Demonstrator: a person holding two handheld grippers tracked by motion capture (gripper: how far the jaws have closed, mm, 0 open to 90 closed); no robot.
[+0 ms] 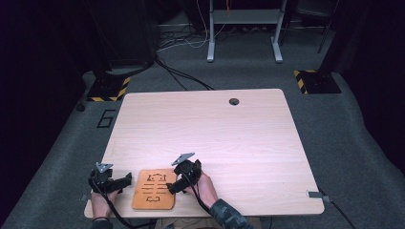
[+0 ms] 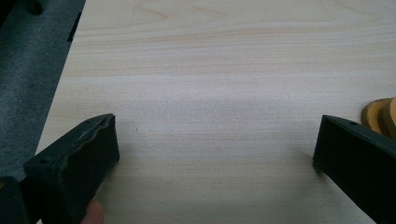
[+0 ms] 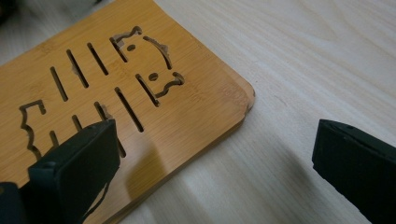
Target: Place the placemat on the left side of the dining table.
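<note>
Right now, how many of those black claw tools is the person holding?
2. The left gripper is at the table's near-left edge, left of the slotted wooden board. The right gripper sits at the board's right edge. Both have their jaws apart.

the bamboo board (image 3: 140,88) runs off the picture's left edge — its cut-out figure too partial to read.

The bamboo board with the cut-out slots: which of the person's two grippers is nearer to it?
Right. The right gripper reaches over the bamboo board, one open jaw above its right edge. The left gripper sits just off the board's left edge, its open jaws over bare table.
</note>
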